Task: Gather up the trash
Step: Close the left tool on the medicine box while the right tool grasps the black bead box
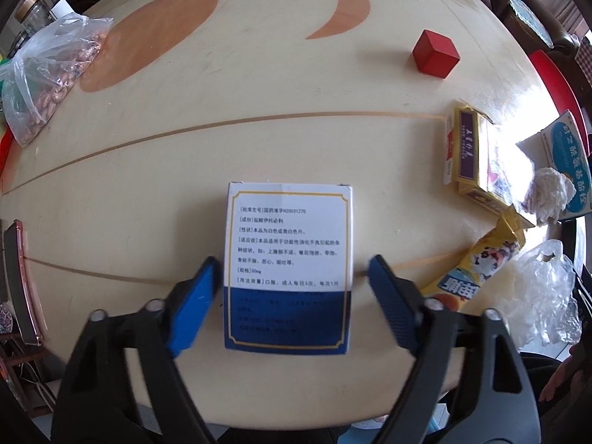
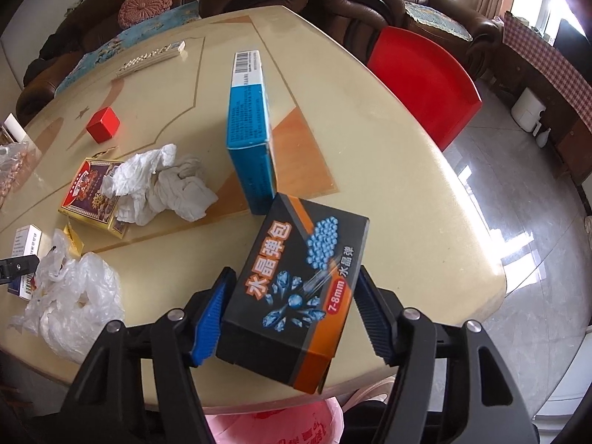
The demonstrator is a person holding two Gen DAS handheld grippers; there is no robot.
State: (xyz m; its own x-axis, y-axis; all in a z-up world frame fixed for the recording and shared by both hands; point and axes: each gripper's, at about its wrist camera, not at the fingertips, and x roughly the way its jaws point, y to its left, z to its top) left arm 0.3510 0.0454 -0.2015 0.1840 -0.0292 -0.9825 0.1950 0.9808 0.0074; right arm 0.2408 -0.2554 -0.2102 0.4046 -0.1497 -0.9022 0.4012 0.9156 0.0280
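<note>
Your left claw stood with its fingers apart, straddling the white-and-blue medicine box. That box lay flat on the worktop, its long axis running straight out along the fingers, so each blue pad faced a long side with a narrow gap showing; closing would likely have been all the grasp needed. Your right claw was clamped across the black-and-orange box, which sat tilted and raised over the near edge of the worktop. A pink bag showed just below that edge, probably the trash bag. Crumpled tissue, the yellow carton and the tall blue box lay farther in, nearer your right hand.
</note>
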